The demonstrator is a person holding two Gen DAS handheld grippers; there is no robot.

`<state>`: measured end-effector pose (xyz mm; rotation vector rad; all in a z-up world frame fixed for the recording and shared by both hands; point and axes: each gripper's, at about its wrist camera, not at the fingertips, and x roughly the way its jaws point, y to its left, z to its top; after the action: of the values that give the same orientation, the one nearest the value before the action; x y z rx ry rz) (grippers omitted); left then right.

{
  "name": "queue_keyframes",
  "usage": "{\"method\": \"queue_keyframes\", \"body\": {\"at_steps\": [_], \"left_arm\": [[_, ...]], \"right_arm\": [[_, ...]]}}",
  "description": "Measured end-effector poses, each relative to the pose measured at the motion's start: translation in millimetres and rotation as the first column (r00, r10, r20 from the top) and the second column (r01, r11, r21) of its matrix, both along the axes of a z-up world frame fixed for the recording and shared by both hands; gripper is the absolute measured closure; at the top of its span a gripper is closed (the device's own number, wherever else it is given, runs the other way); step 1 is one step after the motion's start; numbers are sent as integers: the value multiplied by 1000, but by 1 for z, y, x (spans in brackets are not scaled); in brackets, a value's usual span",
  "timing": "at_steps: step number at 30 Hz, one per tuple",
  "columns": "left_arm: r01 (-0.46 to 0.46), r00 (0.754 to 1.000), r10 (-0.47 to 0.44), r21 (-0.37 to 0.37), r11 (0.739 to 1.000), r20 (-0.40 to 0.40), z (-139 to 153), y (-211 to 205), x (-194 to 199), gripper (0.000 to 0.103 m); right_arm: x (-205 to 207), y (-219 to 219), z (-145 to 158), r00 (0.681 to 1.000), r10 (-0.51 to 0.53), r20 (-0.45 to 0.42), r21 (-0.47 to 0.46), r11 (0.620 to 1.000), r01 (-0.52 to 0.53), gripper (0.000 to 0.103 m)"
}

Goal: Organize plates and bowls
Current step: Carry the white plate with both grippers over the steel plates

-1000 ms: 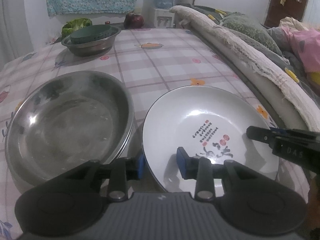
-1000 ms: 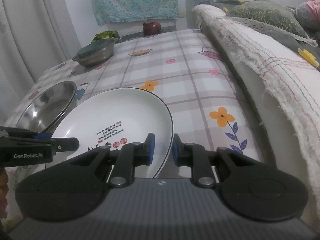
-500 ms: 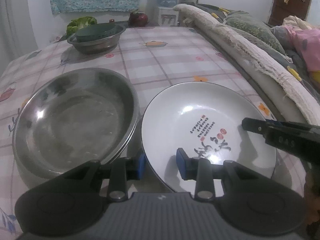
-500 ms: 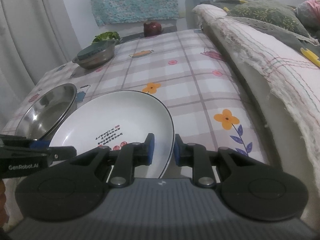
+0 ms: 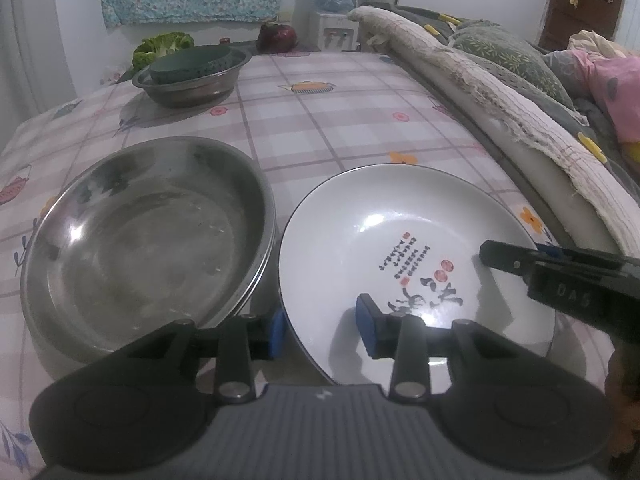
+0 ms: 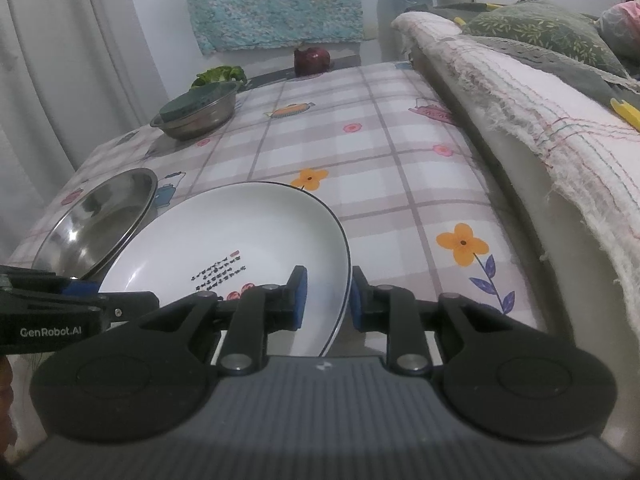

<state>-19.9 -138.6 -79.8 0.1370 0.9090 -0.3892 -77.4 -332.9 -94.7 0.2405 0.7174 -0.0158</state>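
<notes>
Checked cloth, pale pink and grey with flowers and teapots, covers the table (image 5: pixel 320 120). Steel basin (image 5: pixel 144 236) sits at the near left, wide and shallow. Just beside it on the right lies the white plate (image 5: pixel 400 240), dark-rimmed, with red seals and black brush characters too small to read.

Far left corner: smaller steel bowl (image 5: pixel 192 84) holding a dark green dish (image 5: pixel 192 64).

Left gripper (image 5: pixel 322 326) angles down over the plate's near-left rim; jaws opening, rim between the blue pads, a clear gap on the inner side. Its side reads "GenRobot.AI" in the right wrist view.

Right gripper (image 6: pixel 325 300) angles down at the plate's right rim; jaws opening, narrow, rim between them, neither pad clearly pressing. Its side shows "DAS" faintly in the left wrist view.
</notes>
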Motion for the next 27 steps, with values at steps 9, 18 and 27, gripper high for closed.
{"method": "queue_keyframes", "body": {"at_steps": [9, 18, 27], "left_arm": [[-2, 1000, 2, 5, 1000, 5, 0, -1, -1, 65], [-7, 1000, 7, 17, 1000, 4, 2, -3, 0, 64], [-14, 1000, 14, 11, 1000, -1, 3, -2, -1, 64]], "right_arm": [[0, 3, -1, 1000, 7, 2, -8, 1000, -7, 77], [0, 6, 1, 1000, -5, -2, -21, 1000, 5, 77], [0, 8, 4, 1000, -9, -1, -29, 1000, 9, 77]]}}
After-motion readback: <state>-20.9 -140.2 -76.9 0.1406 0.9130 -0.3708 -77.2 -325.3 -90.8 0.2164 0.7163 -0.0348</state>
